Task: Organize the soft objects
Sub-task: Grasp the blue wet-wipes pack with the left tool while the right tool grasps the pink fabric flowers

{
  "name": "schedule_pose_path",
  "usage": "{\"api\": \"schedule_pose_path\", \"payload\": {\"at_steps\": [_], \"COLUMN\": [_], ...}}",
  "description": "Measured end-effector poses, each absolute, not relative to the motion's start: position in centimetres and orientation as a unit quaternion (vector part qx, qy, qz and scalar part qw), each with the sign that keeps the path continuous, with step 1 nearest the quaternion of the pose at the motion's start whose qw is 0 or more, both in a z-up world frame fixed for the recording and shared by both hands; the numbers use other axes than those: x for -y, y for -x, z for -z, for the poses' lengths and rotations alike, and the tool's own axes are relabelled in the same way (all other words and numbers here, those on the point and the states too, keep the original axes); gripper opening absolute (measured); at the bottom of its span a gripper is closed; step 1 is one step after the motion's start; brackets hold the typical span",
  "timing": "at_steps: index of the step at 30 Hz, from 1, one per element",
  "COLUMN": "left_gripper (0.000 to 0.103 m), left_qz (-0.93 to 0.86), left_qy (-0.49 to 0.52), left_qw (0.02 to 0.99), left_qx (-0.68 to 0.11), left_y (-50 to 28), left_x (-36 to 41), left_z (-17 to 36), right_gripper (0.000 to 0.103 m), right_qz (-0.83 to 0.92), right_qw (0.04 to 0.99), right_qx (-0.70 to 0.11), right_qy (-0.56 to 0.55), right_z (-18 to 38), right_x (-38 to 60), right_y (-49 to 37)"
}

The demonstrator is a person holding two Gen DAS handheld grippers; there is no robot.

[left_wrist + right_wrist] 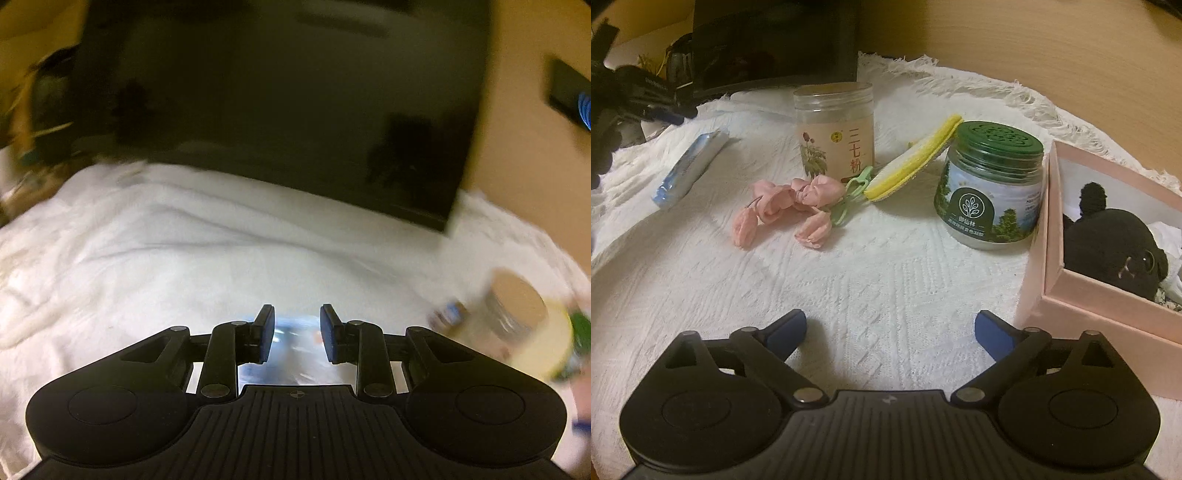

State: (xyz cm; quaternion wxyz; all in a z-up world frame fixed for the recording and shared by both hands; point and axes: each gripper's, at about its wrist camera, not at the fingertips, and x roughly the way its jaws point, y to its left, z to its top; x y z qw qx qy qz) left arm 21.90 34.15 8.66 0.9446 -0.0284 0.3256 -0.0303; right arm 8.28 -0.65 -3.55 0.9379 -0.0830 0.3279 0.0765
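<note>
In the right wrist view my right gripper (pixel 890 325) is open and empty, low over the white cloth (pixel 886 266). Ahead lie pink fabric flowers (pixel 786 206), a yellow sponge (pixel 916 158) and a blue tissue packet (pixel 689 166). A black plush toy (pixel 1108 243) sits inside the pink box (pixel 1108 314) at right. In the blurred left wrist view my left gripper (pixel 297 328) has its jaws partly apart around a shiny blue-white packet (pixel 295 347); contact is unclear.
A pale powder jar (pixel 834 125) and a green-lidded jar (pixel 993 188) stand on the cloth. A green clip (pixel 855 192) lies by the flowers. A dark monitor (pixel 280 103) stands at the back. The jar (pixel 517 310) also shows blurred at right in the left wrist view.
</note>
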Motion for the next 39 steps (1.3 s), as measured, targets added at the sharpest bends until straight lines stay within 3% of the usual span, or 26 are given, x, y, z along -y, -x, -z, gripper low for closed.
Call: {"api": "schedule_pose_path", "payload": {"at_steps": [4, 6, 9, 11, 14, 18, 20, 23, 28, 34, 35, 36, 38, 39], "left_gripper": [0.032, 0.033, 0.059, 0.085, 0.095, 0.094, 0.088, 0.086, 0.085, 0.093, 0.093, 0.092, 0.082, 0.081], "left_qz": [0.034, 0.039, 0.046, 0.065, 0.075, 0.075, 0.075, 0.025, 0.02, 0.021, 0.023, 0.029, 0.034, 0.036], "left_qy": [-0.107, -0.121, -0.11, -0.086, -0.076, -0.048, -0.035, -0.027, 0.081, 0.08, 0.086, 0.093, 0.102, 0.105], "left_qw": [0.929, 0.92, 0.92, 0.918, 0.916, 0.921, 0.93, 0.947, 0.925, 0.914, 0.913, 0.912, 0.91, 0.909], "left_qx": [-0.354, -0.37, -0.373, -0.381, -0.387, -0.38, -0.357, -0.319, -0.371, -0.397, -0.397, -0.398, -0.4, -0.401], "left_y": [-20.3, -20.2, -20.4, -20.7, -21.1, -20.8, -20.1, -19.5, -21.7, -23.5, -23.5, -23.8, -23.4, -23.3], "left_x": [-29.8, -29.0, -28.4, -28.2, -27.7, -28.0, -29.0, -31.6, -36.2, -35.7, -35.8, -36.1, -36.5, -36.6], "left_z": [-5.9, -4.5, -3.6, -3.5, -3.4, -3.6, -4.4, -5.1, -3.4, -2.0, -2.0, -2.0, -2.0, -2.0], "right_gripper": [0.099, 0.099, 0.099, 0.099, 0.099, 0.1, 0.1, 0.1, 0.1, 0.1, 0.094, 0.089, 0.088, 0.088], "right_qz": [-0.078, -0.078, -0.078, -0.078, -0.078, -0.078, -0.078, -0.082, -0.086, -0.082, -0.082, -0.085, -0.089, -0.097], "right_qw": [0.938, 0.938, 0.938, 0.938, 0.938, 0.938, 0.937, 0.936, 0.934, 0.927, 0.924, 0.924, 0.933, 0.938], "right_qx": [-0.328, -0.328, -0.328, -0.328, -0.329, -0.329, -0.33, -0.332, -0.334, -0.354, -0.359, -0.354, -0.32, -0.303], "right_qy": [0.082, 0.082, 0.082, 0.082, 0.082, 0.082, 0.083, 0.085, 0.089, 0.096, 0.104, 0.118, 0.14, 0.139], "right_z": [3.5, 3.5, 3.5, 3.5, 3.5, 3.5, 3.5, 3.4, 3.5, 3.0, 2.6, 2.1, 0.6, -0.3], "right_x": [0.7, 0.7, 0.7, 0.7, 0.7, 0.7, 0.7, 0.7, 0.7, 0.3, -0.1, -0.9, -2.4, -3.1], "right_y": [-8.2, -8.2, -8.2, -8.2, -8.2, -8.2, -8.2, -8.2, -8.2, -8.8, -9.0, -9.1, -9.2, -9.4]}}
